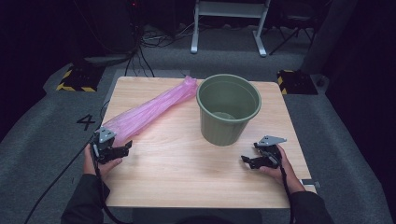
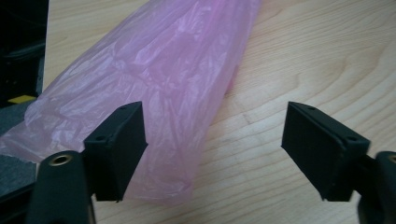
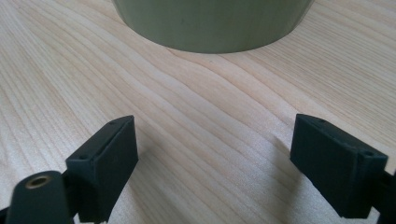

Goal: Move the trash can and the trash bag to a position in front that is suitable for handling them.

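left gripper view: pink bag (image 2: pixel 159 84) overhangs table edge (image 2: pixel 45 56).

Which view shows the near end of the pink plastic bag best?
The left gripper view: the bag's crumpled near end lies close up between the open left gripper jaws, nearer the left one. The high view shows the whole bag lying diagonally beside the green bucket, without detail.

A wooden table (image 1: pixel 187 177) carries a green bucket (image 1: pixel 228 108) standing upright; left of the bucket a crumpled pink plastic bag (image 1: pixel 149 109) lies stretched out
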Demonstrator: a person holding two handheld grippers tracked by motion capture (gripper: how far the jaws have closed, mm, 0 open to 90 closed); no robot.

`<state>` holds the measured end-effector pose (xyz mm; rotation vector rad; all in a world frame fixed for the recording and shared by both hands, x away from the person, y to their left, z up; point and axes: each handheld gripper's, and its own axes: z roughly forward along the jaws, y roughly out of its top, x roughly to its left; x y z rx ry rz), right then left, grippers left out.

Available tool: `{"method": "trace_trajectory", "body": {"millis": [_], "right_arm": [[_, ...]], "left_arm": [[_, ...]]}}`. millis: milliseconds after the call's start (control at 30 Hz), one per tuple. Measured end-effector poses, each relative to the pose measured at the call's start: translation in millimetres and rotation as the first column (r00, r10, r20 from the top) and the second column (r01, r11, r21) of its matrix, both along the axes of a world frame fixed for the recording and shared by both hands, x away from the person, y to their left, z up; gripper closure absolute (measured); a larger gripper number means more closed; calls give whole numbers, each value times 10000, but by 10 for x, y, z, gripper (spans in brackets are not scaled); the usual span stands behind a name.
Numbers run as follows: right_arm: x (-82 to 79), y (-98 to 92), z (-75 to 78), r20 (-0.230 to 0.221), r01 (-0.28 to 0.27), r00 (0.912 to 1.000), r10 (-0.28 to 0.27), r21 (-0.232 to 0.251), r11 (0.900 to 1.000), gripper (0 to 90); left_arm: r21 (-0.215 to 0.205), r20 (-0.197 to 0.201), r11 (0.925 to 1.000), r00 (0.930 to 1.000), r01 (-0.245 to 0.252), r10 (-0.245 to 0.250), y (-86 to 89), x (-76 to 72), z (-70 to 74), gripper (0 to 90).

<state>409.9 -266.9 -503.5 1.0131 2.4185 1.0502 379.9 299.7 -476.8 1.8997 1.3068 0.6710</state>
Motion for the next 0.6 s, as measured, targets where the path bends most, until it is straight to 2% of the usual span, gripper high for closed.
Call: {"method": "trace_trajectory", "body": {"millis": [33,167,233,333,500,600], "right_arm": [[0,-1,0,1,-12,10000,12,-4,10000,149],[0,-1,0,1,-12,10000,12,-3,10000,149],[0,-1,0,3,-12,10000,12,-5,10000,149],[0,-1,0,1,-13,10000,13,-5,10000,149],[0,2,0,9,20,10000,-20,-6,10000,149],[0,4,-1,11,34,10000,-34,-4,10000,149]], "left_arm": [[-174,-62,9998,10000,55,-56,19,12,-9,313],[-385,-376,9992,9992,107,-122,72,57,-52,450],[-270,-443,9996,9990,20,-32,87,73,-66,554],[38,-333,9998,9992,214,-212,88,65,-58,692],[387,-741,9981,9963,471,-441,18,89,-103,817],[306,-928,9964,9927,795,-764,-36,83,-117,854]]}}
